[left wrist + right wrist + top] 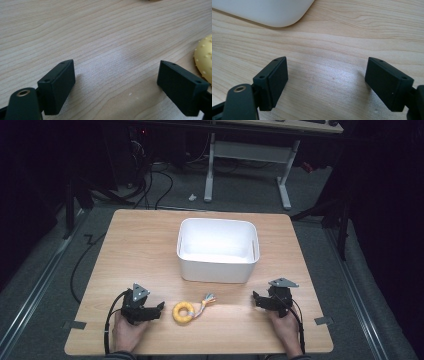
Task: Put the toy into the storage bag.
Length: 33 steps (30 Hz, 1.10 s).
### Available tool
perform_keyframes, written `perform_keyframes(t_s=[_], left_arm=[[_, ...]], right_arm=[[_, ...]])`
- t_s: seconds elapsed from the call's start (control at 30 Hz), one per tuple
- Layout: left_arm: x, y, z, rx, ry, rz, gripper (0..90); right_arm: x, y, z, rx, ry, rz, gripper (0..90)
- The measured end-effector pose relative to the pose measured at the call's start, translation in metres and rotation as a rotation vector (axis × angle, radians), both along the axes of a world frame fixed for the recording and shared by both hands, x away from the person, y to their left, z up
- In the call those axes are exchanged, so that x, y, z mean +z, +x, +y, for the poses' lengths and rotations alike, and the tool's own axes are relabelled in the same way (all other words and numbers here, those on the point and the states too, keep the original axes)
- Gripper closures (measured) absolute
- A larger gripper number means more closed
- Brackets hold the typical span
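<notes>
Near the front edge of the wooden table [130, 235], roughly midway between the two grippers, lies a yellow ring toy [183, 312], flat on the wood, with a short tail of pale multicoloured strands [206, 300] running from its far right side toward the tub. Its surface is studded with small bumps, as the left gripper view shows where a curved yellow part sits at the right edge of the frame.

Just beside the ring, on its left, the left gripper [161, 306] rests low over the table, held by a hand [129, 330] that comes in from the bottom; its tips point toward the ring but stand apart from it. In its own view its jaws are spread wide, with only bare wood between them.

On the other side, farther from the ring, the right gripper [255, 297] is held by the other hand [285, 325] and points left, toward the middle of the table. Its jaws are also wide apart over bare wood, and a rounded white corner of the tub shows at the top of its view.

Beyond the ring, at the table's centre, stands a white rectangular tub [218, 267], open at the top. Behind the table, grey floor [240, 195] carries cables and the white legs of another desk [285, 180].
</notes>
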<state>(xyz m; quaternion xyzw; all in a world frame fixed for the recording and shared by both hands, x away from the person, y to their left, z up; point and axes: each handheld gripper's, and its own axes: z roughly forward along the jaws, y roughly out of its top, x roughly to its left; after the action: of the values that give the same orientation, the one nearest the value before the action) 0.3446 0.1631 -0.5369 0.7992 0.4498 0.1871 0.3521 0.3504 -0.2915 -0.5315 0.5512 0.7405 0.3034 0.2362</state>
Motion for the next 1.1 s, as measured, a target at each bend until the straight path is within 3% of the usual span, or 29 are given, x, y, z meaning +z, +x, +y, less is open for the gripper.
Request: perform_keyframes(t_s=[0.2,0.33,0.53,0.67,0.97,1.1], left_arm=[[0.001,0.0,0.002,0.0,-0.021,0.007,18.6],[0.004,0.0,0.005,-0.018,-0.036,0.033,21.1],[0.011,-0.001,0.007,-0.033,-0.036,0.05,24.2],[0.017,-0.003,0.006,-0.046,-0.028,0.043,25.5],[0.028,-0.005,0.004,-0.06,-0.07,0.063,28.8],[0.037,-0.008,0.003,-0.068,-0.075,0.048,29.9]], right_arm=[[0.0,0.0,0.0,0.0,0.0,0.0,18.7],[0.0,0.0,0.0,0.0,0.0,0.0,18.7],[0.0,0.0,0.0,0.001,0.0,0.0,18.8],[0.0,0.0,0.0,0.0,0.0,0.0,18.8],[0.0,0.0,0.0,0.0,0.0,0.0,18.8],[0.0,0.0,0.0,0.0,0.0,0.0,18.8]])
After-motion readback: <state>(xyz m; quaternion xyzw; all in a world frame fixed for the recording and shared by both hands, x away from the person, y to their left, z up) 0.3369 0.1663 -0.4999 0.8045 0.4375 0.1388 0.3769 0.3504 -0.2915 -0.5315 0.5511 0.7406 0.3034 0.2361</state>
